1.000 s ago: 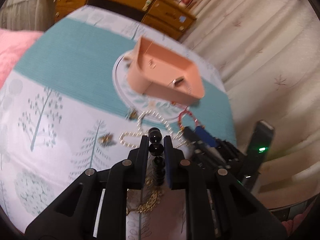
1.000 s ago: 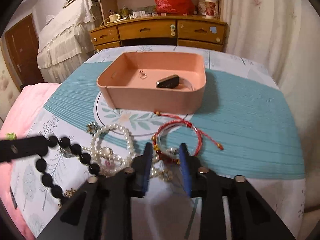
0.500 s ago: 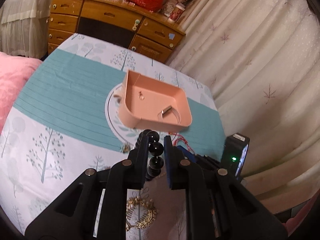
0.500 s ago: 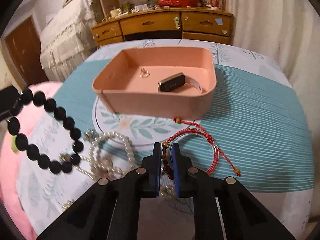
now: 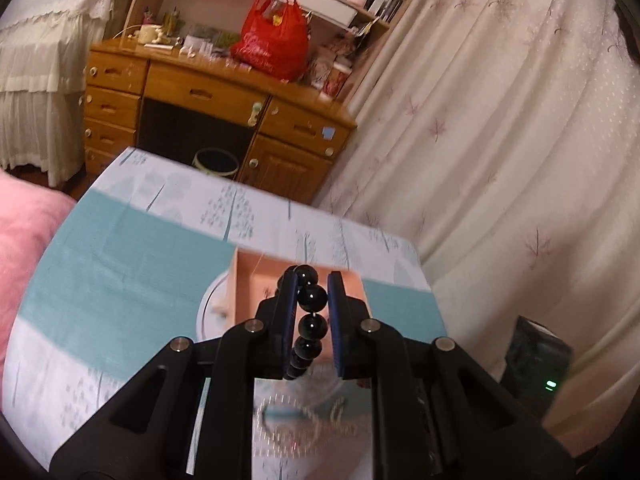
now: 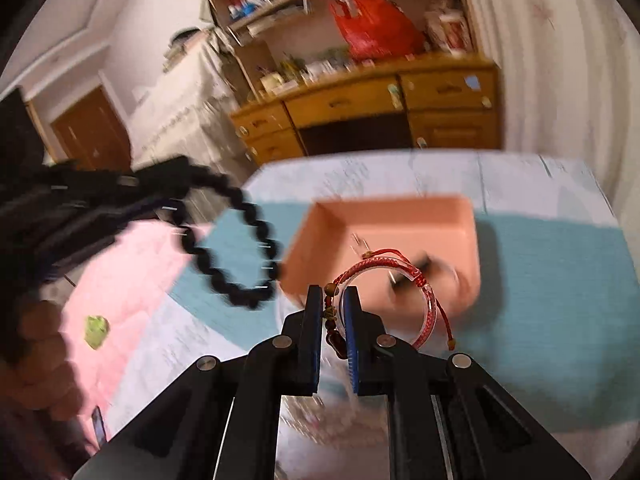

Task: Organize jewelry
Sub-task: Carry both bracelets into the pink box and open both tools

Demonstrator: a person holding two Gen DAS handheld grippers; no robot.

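My left gripper is shut on a black bead bracelet, held in the air in front of the pink tray. In the right wrist view that same black bead bracelet hangs as a loop from the left gripper at the left. My right gripper is shut on a red cord bracelet with brown beads, lifted off the table just before the pink tray. A dark object lies blurred inside the tray. A pearl necklace lies on the cloth below the left gripper.
The table carries a teal and white tree-print cloth. Behind it stand a wooden desk with a red bag and a cream curtain. A pink cushion lies left of the table. A black device with a green light sits at right.
Both grippers rose from the table. The right gripper shut on the red cord bracelet and lifted it. The left gripper carried the black bead bracelet upward toward the tray.
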